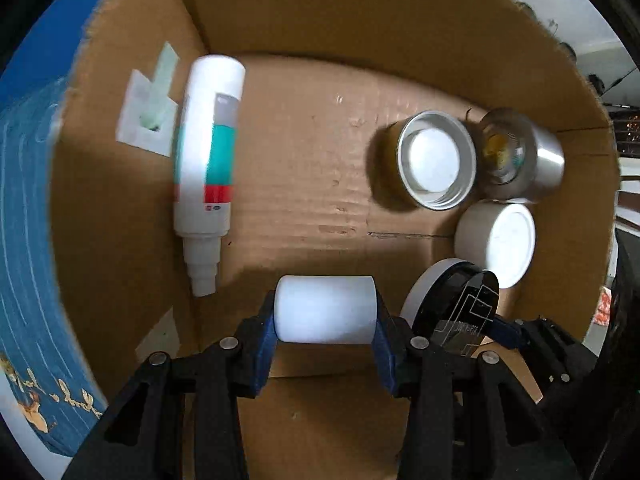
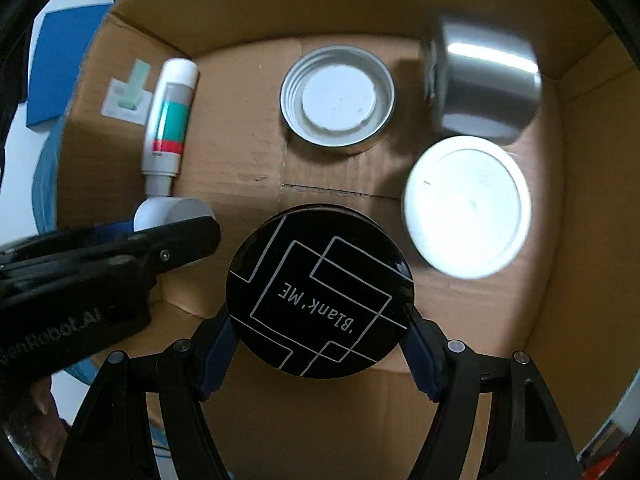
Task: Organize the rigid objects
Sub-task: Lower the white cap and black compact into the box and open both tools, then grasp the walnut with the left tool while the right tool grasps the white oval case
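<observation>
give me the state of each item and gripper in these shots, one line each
left gripper: shut on white cylinder
right gripper: shut on black compact
bottle: lying on its side, capped
metal lid: upside down, open side up
metal jar: tipped on its side
white lid: resting on box floor
cardboard box: open

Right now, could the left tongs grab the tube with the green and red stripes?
Probably not yet. The left tongs are already shut on the white cylinder, so they are full. The striped tube lies uncovered in the cardboard box, so the way looks free.
</observation>
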Demonstrator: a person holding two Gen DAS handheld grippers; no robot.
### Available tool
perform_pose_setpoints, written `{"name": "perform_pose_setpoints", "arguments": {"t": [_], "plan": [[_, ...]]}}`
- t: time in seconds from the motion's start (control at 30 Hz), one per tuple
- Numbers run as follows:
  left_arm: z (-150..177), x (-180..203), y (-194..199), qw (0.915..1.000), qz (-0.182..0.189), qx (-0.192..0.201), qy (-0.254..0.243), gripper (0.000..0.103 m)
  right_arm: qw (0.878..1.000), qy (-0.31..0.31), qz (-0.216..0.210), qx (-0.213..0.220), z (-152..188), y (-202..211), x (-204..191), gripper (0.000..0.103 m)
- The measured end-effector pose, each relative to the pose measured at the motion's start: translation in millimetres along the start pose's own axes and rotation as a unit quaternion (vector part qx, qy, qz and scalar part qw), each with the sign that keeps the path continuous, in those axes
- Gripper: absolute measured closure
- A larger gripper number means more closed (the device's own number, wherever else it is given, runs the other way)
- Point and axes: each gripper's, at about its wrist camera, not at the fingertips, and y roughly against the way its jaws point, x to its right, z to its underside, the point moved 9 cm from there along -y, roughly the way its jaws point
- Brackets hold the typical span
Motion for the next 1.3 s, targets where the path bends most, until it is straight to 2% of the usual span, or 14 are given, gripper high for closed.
{"name": "perform_pose_setpoints", "arguments": {"t": [0.3, 0.5, 0.53, 0.63, 0.8, 0.9, 0.93, 1.03, 1.07, 1.13, 1.2, 1.3], "plan": [[5, -2, -16, 0.9992, -0.018, -0.036, 0.005, 0.059, 0.999, -0.006, 0.001, -0.034, -3, -19, 6, 0.026], [15, -1, 2, 0.9996, -0.018, -0.021, 0.009, 0.055, 0.999, -0.001, 0.018, -0.029, 1, -7, 14, 0.022], [18, 0, 8, 0.9998, -0.014, -0.013, 0.011, 0.049, 1.0, -0.001, 0.019, -0.025, 2, -3, 15, 0.022], [26, 3, 29, 0.9996, -0.02, 0.016, 0.008, 0.045, 1.0, -0.007, 0.02, -0.009, 6, 11, 20, 0.019], [39, 4, 68, 0.9964, -0.032, 0.078, 0.002, 0.032, 0.999, -0.019, 0.028, 0.023, 14, 37, 26, 0.017], [47, 8, 92, 0.9916, -0.033, 0.125, 0.005, 0.02, 0.998, -0.023, 0.033, 0.044, 24, 51, 24, 0.015], [52, 8, 102, 0.9886, -0.038, 0.146, 0.005, 0.014, 0.998, -0.024, 0.035, 0.051, 28, 56, 27, 0.015], [66, 3, 127, 0.9809, -0.045, 0.189, 0.005, 0.011, 0.996, -0.026, 0.042, 0.071, 34, 69, 27, 0.011], [68, 2, 132, 0.9796, -0.046, 0.196, 0.005, 0.008, 0.996, -0.027, 0.044, 0.076, 39, 75, 29, 0.01], [79, 1, 142, 0.9774, -0.037, 0.208, 0.008, 0.002, 0.994, -0.034, 0.053, 0.088, 52, 86, 30, 0.0], [69, 8, 141, 0.9763, -0.034, 0.213, 0.012, 0.002, 0.992, -0.041, 0.055, 0.105, 58, 101, 35, 0.0], [82, 12, 147, 0.9748, -0.035, 0.22, 0.014, 0.002, 0.988, -0.044, 0.062, 0.132, 70, 124, 36, 0.0]]}}
